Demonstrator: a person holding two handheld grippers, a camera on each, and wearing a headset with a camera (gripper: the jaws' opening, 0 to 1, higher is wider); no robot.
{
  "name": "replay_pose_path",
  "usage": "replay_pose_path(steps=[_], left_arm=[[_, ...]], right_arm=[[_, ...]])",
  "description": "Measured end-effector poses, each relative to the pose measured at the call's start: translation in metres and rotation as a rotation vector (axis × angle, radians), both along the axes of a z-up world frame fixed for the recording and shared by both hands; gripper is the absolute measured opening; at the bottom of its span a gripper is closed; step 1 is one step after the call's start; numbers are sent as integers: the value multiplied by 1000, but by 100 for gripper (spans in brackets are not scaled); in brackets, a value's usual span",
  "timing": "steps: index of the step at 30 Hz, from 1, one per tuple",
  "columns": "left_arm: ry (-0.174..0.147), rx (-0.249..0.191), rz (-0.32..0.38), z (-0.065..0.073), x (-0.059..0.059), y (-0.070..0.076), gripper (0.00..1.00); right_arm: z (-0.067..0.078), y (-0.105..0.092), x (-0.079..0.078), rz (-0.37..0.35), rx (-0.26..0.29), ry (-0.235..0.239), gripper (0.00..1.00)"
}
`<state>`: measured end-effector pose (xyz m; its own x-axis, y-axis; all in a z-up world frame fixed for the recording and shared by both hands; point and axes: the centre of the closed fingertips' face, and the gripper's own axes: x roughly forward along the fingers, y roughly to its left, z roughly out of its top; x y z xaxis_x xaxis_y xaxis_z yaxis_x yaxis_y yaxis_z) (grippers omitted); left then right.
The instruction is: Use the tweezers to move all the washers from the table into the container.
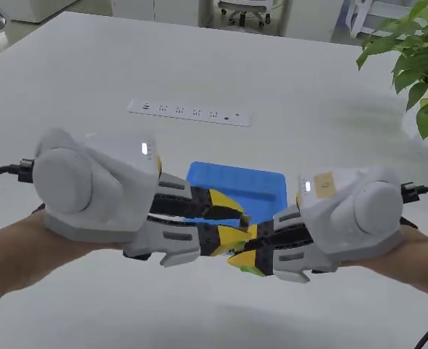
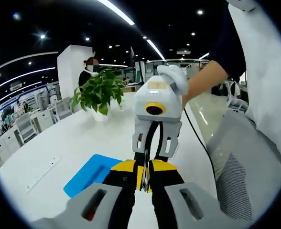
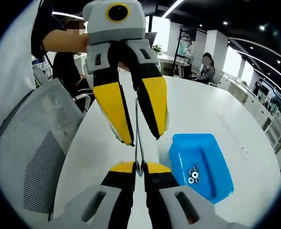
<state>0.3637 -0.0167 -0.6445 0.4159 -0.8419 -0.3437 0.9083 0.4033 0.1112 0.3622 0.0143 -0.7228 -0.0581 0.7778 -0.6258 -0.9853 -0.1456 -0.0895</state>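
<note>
Left gripper [image 2: 145, 169] has its jaws drawn in to a narrow slit on the tweezers [image 3: 138, 155], which run as a thin steel strip straight across to the right gripper [image 3: 139, 167]. That one is pinched onto their other end, so the 2 tools meet nose to nose with the tweezers bridged between them. Both hang above the desk [image 1: 90, 73], over its near edge. Just right of the tweezers in the right gripper view lies the blue tray [image 3: 212, 162], roughly mid-desk. A small cluster of washers [image 3: 193, 174] rests on its floor near one wall.

The washers look like thin, hard metal rings: very light, slick, and lying flat, so probably awkward to lift. A tip through the hole, or a pinch across 1 side of the rim, seems the surest hold. The tweezers appear springy and narrow. They would likely twist if clamped off-centre, so a hold on the flat arms behind the tips suits best.

A power strip [image 1: 189, 113] toward the far edge shows no legible marking. A tan label [image 1: 324, 185] sits on the right gripper's body, its writing too small to read. A plant [image 1: 418, 65] stands by the right edge.
</note>
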Motion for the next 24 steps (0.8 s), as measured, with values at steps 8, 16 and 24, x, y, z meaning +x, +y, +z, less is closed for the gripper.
replay_pose_path(steps=[8,16,24], left_arm=[[-56,56,-78,3,-5,-2,5],[-56,90,-92,-10,-6,26,5],[-28,167,-147,-34,-7,35,5]], right_arm=[[4,-1,4,7,12,-14,8],[5,-8,10,-14,22,-27,8],[-4,-12,7,14,-27,-41,8]])
